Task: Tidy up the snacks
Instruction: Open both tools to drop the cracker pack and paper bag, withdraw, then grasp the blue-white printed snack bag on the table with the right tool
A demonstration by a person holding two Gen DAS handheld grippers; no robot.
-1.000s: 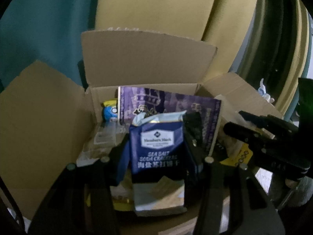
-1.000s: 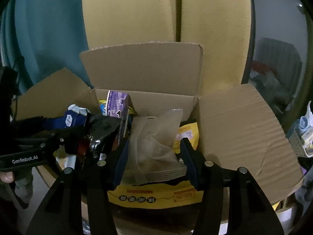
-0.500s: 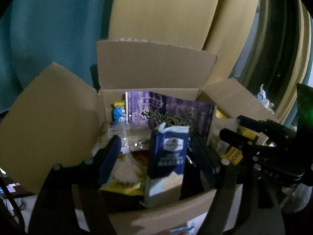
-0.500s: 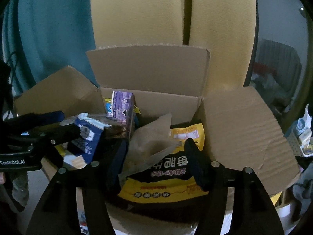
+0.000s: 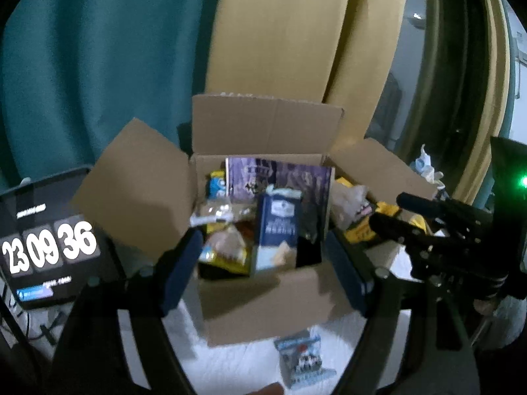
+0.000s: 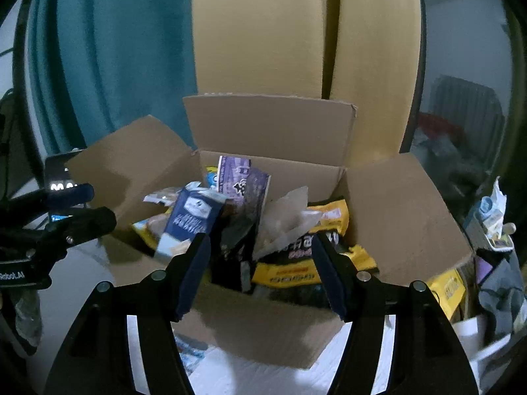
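At the bottom of the left view a small blue-and-white snack packet [image 5: 304,360] lies on the white desk [image 5: 230,368]. Both the left claw [image 5: 263,273] and right claw [image 6: 260,273] gape wide, empty, before the open brown cardboard box [image 6: 263,329]. Mid-frame inside stand a navy cracker pack [image 5: 278,230], yellow bag [image 6: 313,263] and, farthest, purple box [image 5: 280,174].

teal curtain [image 5: 98,65] | yellow curtain [image 6: 257,33] | clock screen [image 5: 46,247] reads 23 09 36
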